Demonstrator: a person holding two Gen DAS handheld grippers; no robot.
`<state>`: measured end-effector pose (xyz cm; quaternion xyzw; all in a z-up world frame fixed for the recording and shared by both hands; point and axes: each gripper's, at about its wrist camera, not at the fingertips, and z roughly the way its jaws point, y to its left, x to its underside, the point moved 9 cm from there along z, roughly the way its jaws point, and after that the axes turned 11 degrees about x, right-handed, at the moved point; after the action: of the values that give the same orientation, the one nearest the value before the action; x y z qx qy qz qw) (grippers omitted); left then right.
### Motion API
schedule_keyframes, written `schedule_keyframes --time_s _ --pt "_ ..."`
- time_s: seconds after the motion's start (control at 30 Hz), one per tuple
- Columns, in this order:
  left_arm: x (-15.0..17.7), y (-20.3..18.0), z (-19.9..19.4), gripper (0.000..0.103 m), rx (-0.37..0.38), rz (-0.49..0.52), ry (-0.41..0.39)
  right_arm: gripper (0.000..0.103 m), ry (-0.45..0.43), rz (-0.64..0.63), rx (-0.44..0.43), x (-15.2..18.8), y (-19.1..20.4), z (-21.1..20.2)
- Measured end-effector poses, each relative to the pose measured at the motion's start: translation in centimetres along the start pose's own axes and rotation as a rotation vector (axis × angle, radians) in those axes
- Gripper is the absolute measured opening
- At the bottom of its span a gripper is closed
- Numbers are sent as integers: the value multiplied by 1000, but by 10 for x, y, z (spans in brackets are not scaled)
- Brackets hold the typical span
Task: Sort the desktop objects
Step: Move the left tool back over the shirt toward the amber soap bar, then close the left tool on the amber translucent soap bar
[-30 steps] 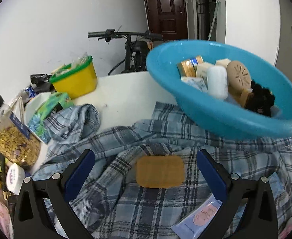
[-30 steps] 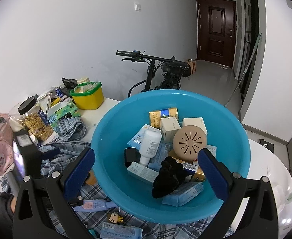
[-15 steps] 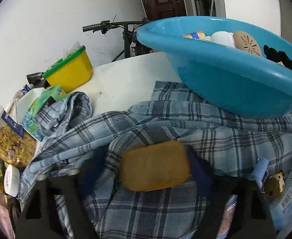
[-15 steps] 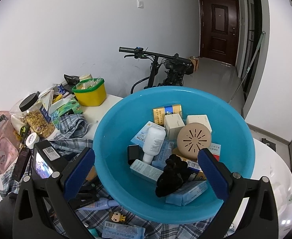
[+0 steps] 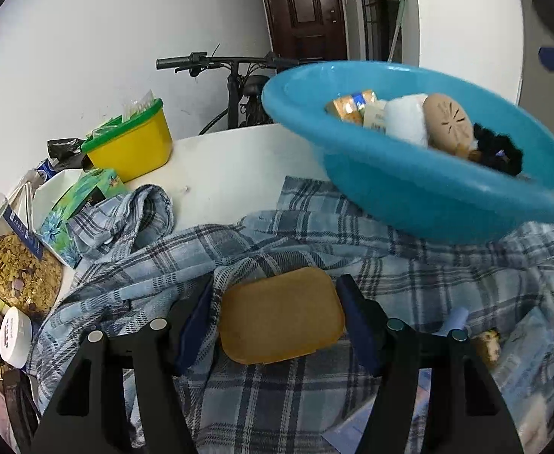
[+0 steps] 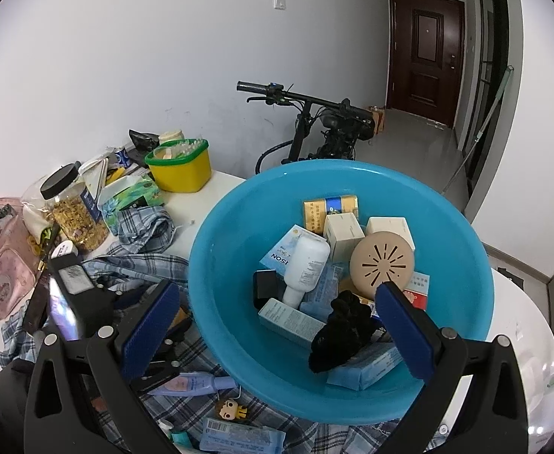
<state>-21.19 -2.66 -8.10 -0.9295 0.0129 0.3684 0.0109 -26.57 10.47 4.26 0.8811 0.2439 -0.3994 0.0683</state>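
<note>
My left gripper (image 5: pixel 278 314) is shut on a tan rounded case (image 5: pixel 280 316) just above the blue plaid shirt (image 5: pixel 284 389). The blue basin (image 5: pixel 420 189) sits to the upper right, holding several boxes, a white bottle, a beige round disc and a black scrunchie. In the right wrist view my right gripper (image 6: pixel 277 329) is open and empty, hovering over the near part of the basin (image 6: pixel 224 249). The left gripper shows there at lower left (image 6: pixel 163 325), with the case mostly hidden.
A yellow tub (image 5: pixel 131 151), tissue box (image 5: pixel 84 204), cereal jar (image 5: pixel 16 268) and white jar (image 5: pixel 14 336) stand at the left. A lotion tube (image 6: pixel 190 384), small figurine (image 6: pixel 231 410) and blue packets (image 6: pixel 239 437) lie on the shirt. A bicycle (image 6: pixel 314 128) stands behind the table.
My left gripper moved forward and closed on the tan case, then lifted slightly. My right gripper stayed open above the basin, shifting a little.
</note>
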Motion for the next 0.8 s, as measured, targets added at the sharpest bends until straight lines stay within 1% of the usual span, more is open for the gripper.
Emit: schedule_keyframes --time_s 0.13,0.23,0.3,0.33,0.37,0.47,0.5,0.57,0.6,0.67,0.77,0.8 --pt "-3 -1 -5 67 19 -6 -11 103 11 -2 27 1 -3 -1" --pt "-4 -3 -9 67 33 -9 -16 103 -15 -30 62 -2 -2 -12" --pt "-7 -7 -17 67 49 -6 -35 103 -34 -43 73 -5 0 -22" --pt "-8 -9 -22 64 58 -5 -48 103 -42 -48 79 -7 0 -26" --pt "-10 -10 -27 55 69 -6 -57 103 -50 -53 88 -8 1 -31" --pt "-15 -18 -43 53 122 -7 -91 103 -71 -68 110 -12 2 -41" --pt "-17 -21 -47 51 134 -3 -100 103 -75 -75 116 -13 3 -44" --pt "-19 -24 -52 51 149 3 -107 103 -84 -91 129 -14 4 -49" --pt "-18 -27 -52 51 157 8 -99 103 -90 -95 137 -14 4 -50" --pt "-15 -26 -47 51 148 2 -89 103 -86 -99 140 -14 6 -50" --pt "-6 -24 -30 52 135 2 -23 103 -74 -109 140 -13 8 -47" --pt "-2 -25 -25 56 139 0 -3 103 -70 -114 142 -12 9 -46"
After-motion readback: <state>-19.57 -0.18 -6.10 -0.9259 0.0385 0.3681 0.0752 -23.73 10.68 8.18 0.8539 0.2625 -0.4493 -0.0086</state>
